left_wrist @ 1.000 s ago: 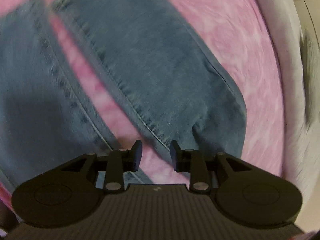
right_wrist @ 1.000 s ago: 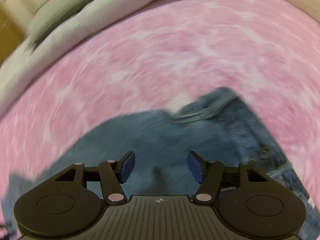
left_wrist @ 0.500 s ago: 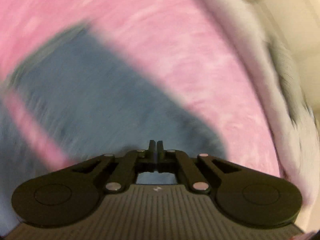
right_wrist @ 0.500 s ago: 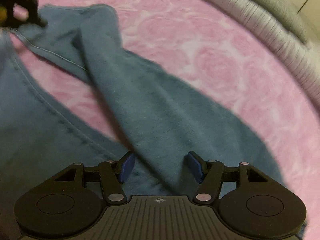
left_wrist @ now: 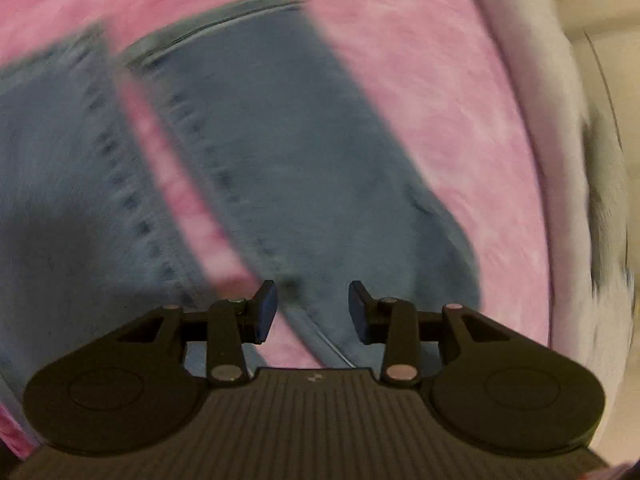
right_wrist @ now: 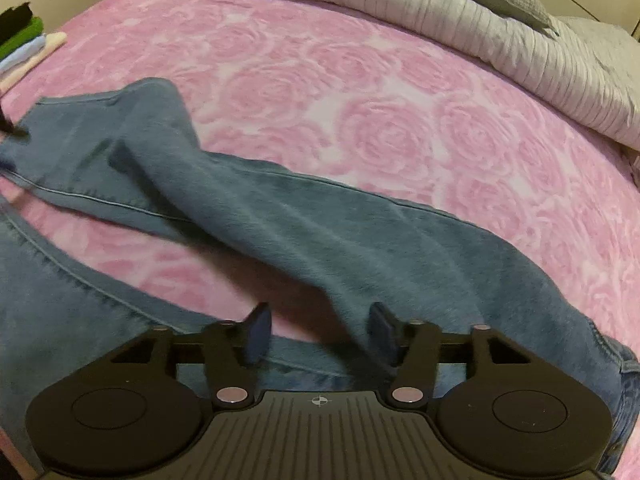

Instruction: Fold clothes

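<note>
The left gripper (left_wrist: 313,312), clamped shut half a second ago, now has its fingers spread apart and empty above the jeans (left_wrist: 288,168). The right gripper (right_wrist: 319,334) is likewise parted, holding nothing, over the denim. The jeans (right_wrist: 280,224) lie across the pink rose-patterned blanket (right_wrist: 360,120), legs split by a strip of pink. A stack of folded clothes (right_wrist: 24,46) sits at the far left edge, with a white quilt (right_wrist: 480,20) beyond.

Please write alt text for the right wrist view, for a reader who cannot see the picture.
A pair of blue jeans lies spread on a pink rose-patterned blanket, one leg twisted. The right tongs are open just above the denim, holding nothing. A white striped duvet lies behind, and folded clothes are stacked at far left.
</note>
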